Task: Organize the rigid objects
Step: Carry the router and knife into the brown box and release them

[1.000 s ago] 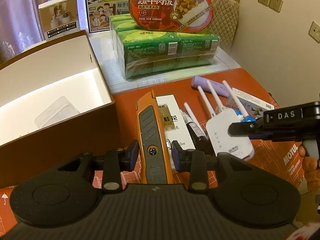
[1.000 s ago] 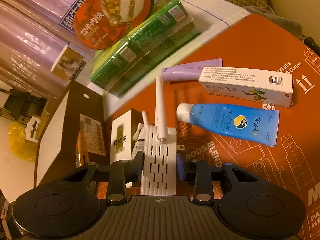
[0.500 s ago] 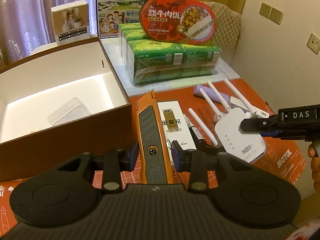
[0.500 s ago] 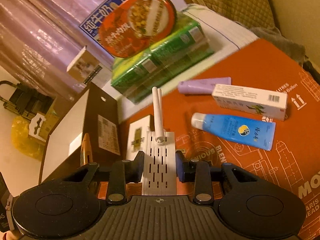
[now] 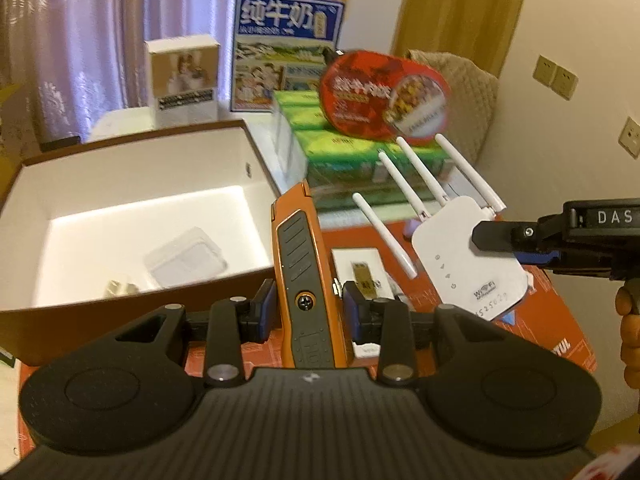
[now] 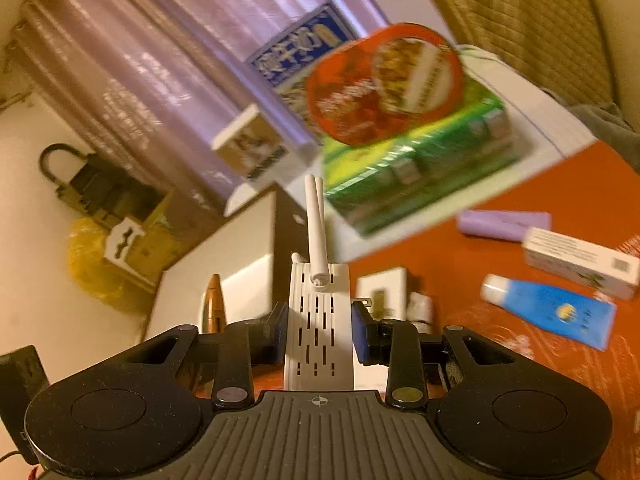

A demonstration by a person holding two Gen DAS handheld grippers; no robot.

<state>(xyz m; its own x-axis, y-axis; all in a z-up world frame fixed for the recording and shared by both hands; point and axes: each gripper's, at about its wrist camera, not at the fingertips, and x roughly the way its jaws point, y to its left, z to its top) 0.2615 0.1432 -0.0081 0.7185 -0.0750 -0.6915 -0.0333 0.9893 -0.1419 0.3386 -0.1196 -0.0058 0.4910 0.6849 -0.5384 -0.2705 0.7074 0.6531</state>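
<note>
1. The left gripper (image 5: 307,312) is shut tight on the orange tool (image 5: 301,264), same as before. The tool is now up off the desk (image 5: 560,312). It sat lower a second ago.
2. The tool points ahead of the gripper, with its tip over the near right edge of the brown box (image 5: 132,216), which now looks closer.
3. The right gripper (image 6: 319,334) squeezes the white router (image 6: 319,328) from both sides. It is higher than before and off the desk.
4. The left view shows the router's front and four antennas, out to the right of the left gripper. It also shows inside the box: a clear plastic tray (image 5: 186,264) lies on its floor.
5. Only the right view shows the blue tube (image 6: 552,310), the white carton (image 6: 580,264) and the purple tube (image 6: 504,224), lying on the desk off to the right of that gripper.
</note>
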